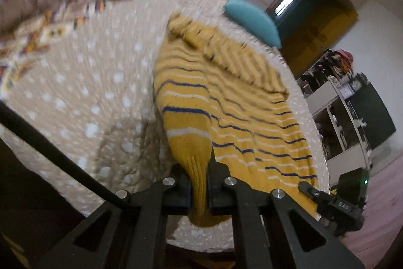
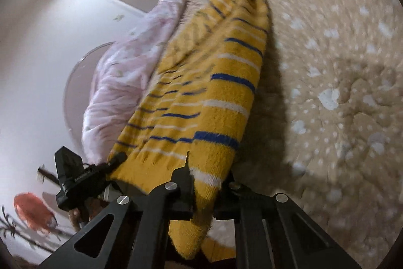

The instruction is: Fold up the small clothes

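Left wrist view: left gripper (image 1: 199, 189) has its jaws pinched narrow on a ribbed edge of the yellow striped sweater (image 1: 226, 102), prob. a cuff or hem corner. Knit is bunched between the two fingers and pokes out below them toward the camera. From the jaws the sweater runs straight ahead and a bit right, long axis roughly in line w/ the fingers, far end crumpled near the teal cushion (image 1: 254, 19).

Right wrist view: right gripper (image 2: 204, 196) is likewise clamped on the sweater's (image 2: 201, 82) near edge, yellow knit w/ a white band squeezed in the gap and hanging out underneath. Garment stretches away up the frame, far end bunched at top.

Both grippers grip the same near edge, one at each corner, so neither is nearer; each sees the other off to its side, the left gripper (image 2: 75, 178) low left in the right wrist view and the right gripper (image 1: 337, 203) low right in the left wrist view. Rest of the sweater lies on the beige dotted bedspread (image 1: 88, 82), near end lifted, shadow under it in the right wrist view. Frames are motion-blurred, so exact height off the bed is unclear.

Judgement: next move turns on that axis. Carry the held edge fwd along the sweater's length toward the far bunched end, keeping both corners level and apart so the fold lands square. Risk: uneven travel skews the fold, or thick knit slips.

Pink quilt (image 2: 126, 72) and a patterned cloth (image 1: 37, 34) sit off to the left of the sweater.
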`<state>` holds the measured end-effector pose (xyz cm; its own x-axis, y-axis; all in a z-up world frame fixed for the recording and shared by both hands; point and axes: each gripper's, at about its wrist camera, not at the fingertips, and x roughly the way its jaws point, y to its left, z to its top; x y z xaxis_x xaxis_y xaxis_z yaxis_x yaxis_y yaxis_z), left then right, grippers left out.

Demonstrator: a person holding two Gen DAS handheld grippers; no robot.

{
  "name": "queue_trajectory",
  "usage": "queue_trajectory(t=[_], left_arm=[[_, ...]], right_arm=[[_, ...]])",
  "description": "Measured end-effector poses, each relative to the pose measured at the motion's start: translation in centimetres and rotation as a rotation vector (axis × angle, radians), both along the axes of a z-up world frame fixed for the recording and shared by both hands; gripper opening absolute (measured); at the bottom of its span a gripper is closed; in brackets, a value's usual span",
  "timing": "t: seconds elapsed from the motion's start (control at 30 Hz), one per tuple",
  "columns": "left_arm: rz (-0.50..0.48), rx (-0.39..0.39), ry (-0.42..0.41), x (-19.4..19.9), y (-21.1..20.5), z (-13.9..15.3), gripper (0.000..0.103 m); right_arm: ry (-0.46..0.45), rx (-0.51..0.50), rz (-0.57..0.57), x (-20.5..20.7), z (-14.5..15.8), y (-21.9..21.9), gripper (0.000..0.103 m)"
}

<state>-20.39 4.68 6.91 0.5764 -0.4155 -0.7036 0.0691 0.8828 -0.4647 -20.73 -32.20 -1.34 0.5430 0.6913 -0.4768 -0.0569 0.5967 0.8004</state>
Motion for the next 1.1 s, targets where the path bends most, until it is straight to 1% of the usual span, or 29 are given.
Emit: queue_trajectory(t=[0.07, 0.13, 0.17, 0.23, 0.27, 0.3, 0.33, 0.4, 0.43, 0.57, 0.6, 0.67, 0.73, 0.8, 0.87, 0.97, 1.1], left_arm=[[-0.022, 0.021, -0.039, -1.9, -0.1, 1.3, 0.008], [-0.04, 0.053, -0.054, -3.2, -0.3, 1.5, 0.008], [-0.046, 0.076, -0.052, -3.7, -0.6, 1.1, 0.008], [-0.056, 0.113, -0.02, -4.1, -1.0, -0.4, 0.008], [-0.055, 0.123, 0.011, -3.9, -1.0, -1.4, 0.008], [-0.046, 0.118, 0.053, -3.4, -0.6, -2.3, 0.008], [-0.039, 0.103, 0.073, -2.9, -0.3, -2.6, 0.008], [-0.024, 0.065, 0.077, -1.6, 0.5, -2.3, 0.008], [-0.022, 0.064, 0.067, -1.1, 0.6, -1.9, 0.008], [-0.011, 0.067, -0.018, 1.8, 0.1, 1.2, 0.008], [-0.006, 0.069, -0.047, 3.1, -0.2, 2.2, 0.008], [0.009, 0.074, -0.075, 5.8, -0.6, 3.6, 0.008], [0.021, 0.063, -0.084, 9.0, -1.0, 4.7, 0.008], [0.029, 0.056, -0.087, 12.5, -1.5, 5.8, 0.008], [0.035, 0.062, -0.086, 14.9, -1.9, 6.1, 0.008], [0.048, 0.093, -0.075, 18.3, -2.9, 5.8, 0.008], [0.045, 0.13, -0.042, 21.2, -3.8, 4.3, 0.008]], right_arm=[[-0.032, 0.009, 0.026, -1.7, 1.6, 0.0, 0.009], [-0.045, -0.004, 0.051, -3.4, 2.4, 0.3, 0.009], [-0.042, -0.026, 0.064, -4.2, 2.3, 0.7, 0.009], [-0.011, -0.071, 0.097, -5.1, 1.4, 1.6, 0.009], [0.007, -0.078, 0.103, -5.2, 0.7, 1.9, 0.009], [0.027, -0.076, 0.102, -5.2, 0.1, 1.9, 0.009], [0.044, -0.066, 0.095, -4.8, -0.3, 1.7, 0.009], [0.037, -0.068, 0.089, -3.9, -0.2, 1.4, 0.009], [0.023, -0.071, 0.092, -3.3, 0.3, 1.4, 0.009], [-0.058, -0.075, 0.091, 0.2, 3.5, 1.4, 0.009], [-0.075, -0.071, 0.084, 1.4, 4.3, 1.5, 0.009], [-0.112, -0.088, 0.062, 4.2, 6.2, 1.8, 0.009], [-0.141, -0.126, 0.032, 6.8, 7.8, 1.8, 0.009], [-0.149, -0.124, 0.009, 9.6, 8.8, 1.4, 0.009], [-0.149, -0.136, -0.024, 12.5, 9.5, 1.0, 0.009], [-0.136, -0.154, -0.058, 15.6, 9.8, 0.4, 0.009], [-0.094, -0.17, -0.084, 18.7, 8.7, 0.0, 0.009]])
